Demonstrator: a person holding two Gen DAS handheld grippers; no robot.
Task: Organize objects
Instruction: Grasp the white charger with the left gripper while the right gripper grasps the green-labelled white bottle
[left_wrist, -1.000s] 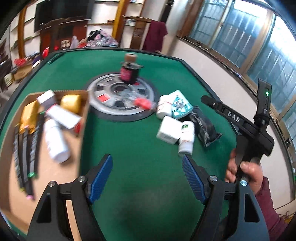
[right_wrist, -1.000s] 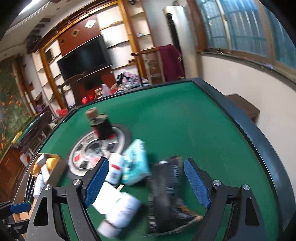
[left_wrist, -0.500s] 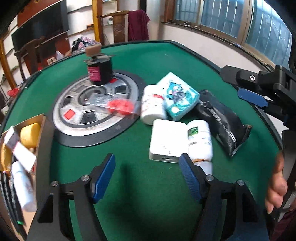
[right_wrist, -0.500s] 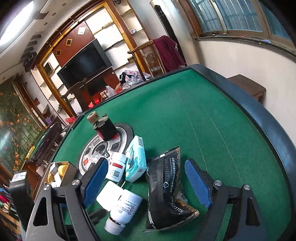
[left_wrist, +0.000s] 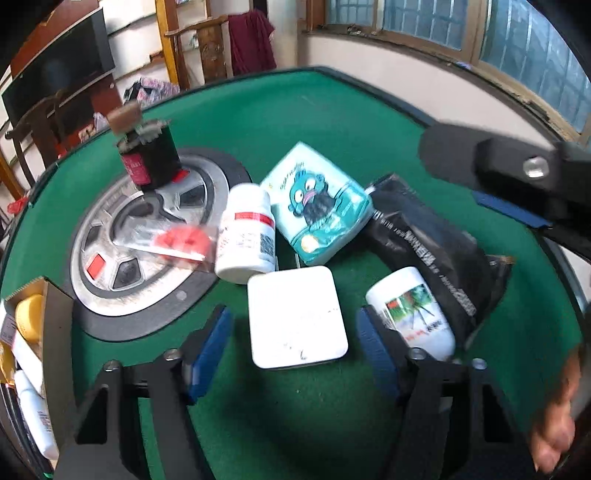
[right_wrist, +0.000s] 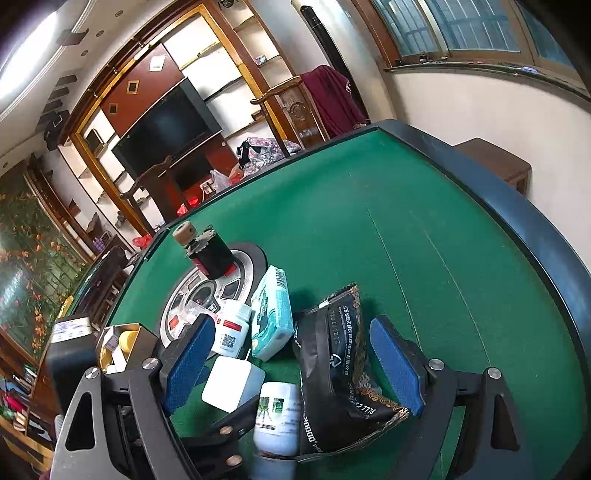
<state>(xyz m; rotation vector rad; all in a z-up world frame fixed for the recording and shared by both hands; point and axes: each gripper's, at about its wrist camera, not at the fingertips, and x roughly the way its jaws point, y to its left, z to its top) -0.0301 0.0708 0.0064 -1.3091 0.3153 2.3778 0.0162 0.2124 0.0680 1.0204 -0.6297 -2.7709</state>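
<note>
green felt covers the round table (right_wrist: 424, 229), with a tv and wooden shelving behind it.

the left gripper (left_wrist: 293, 334) has its jaws wide apart over the flat white box (left_wrist: 297, 317), which lies between the blue pads without touching them. a white bottle with a green label (left_wrist: 413, 314) lies just beside the right pad, against the black pouch (left_wrist: 428, 251). behind the box sit a red-labelled white bottle (left_wrist: 245, 232) and a teal tissue pack (left_wrist: 317, 210), side by side.

the right gripper (right_wrist: 293, 363) is also spread open, empty, hovering around the black pouch (right_wrist: 340, 365).

at the left, a cardboard box (left_wrist: 55, 325) holds a yellow item and white tubes. a dark jar (left_wrist: 151, 158) stands on the silver hub (left_wrist: 129, 266).
</note>
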